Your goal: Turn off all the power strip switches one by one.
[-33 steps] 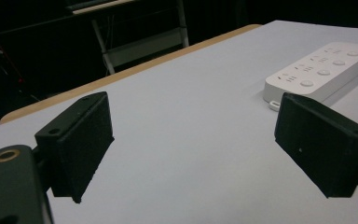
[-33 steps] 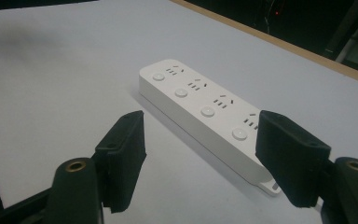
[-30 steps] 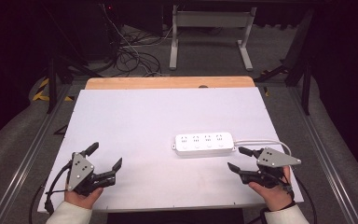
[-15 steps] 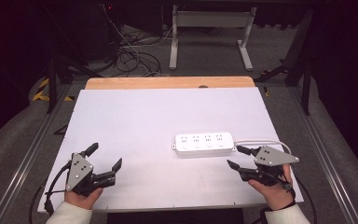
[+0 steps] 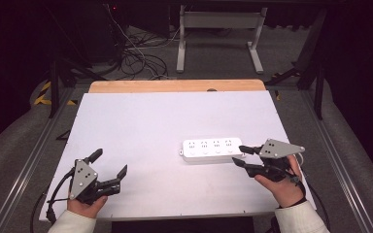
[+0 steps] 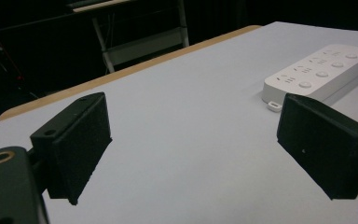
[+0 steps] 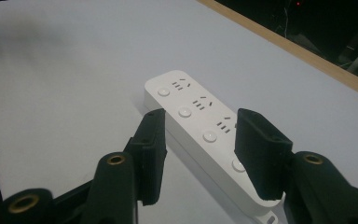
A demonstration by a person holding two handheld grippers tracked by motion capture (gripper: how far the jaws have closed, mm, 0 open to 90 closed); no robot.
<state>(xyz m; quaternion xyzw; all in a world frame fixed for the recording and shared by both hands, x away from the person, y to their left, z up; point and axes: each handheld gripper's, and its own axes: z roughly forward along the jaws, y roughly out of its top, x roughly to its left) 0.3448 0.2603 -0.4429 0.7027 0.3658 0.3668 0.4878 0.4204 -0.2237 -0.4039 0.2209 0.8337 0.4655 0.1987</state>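
Straddling smooth white oblong power strip [image 7: 200, 126]

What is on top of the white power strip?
The power strip has round buttons and socket holes on top. The right gripper straddles its near end, jaws just closing, and the right jaw covers part of the top.

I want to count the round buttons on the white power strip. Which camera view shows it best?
The right gripper view: the power strip lies close, its buttons and sockets clear. The high view shows all of it, but small. The left gripper view shows it far off, partly cut.
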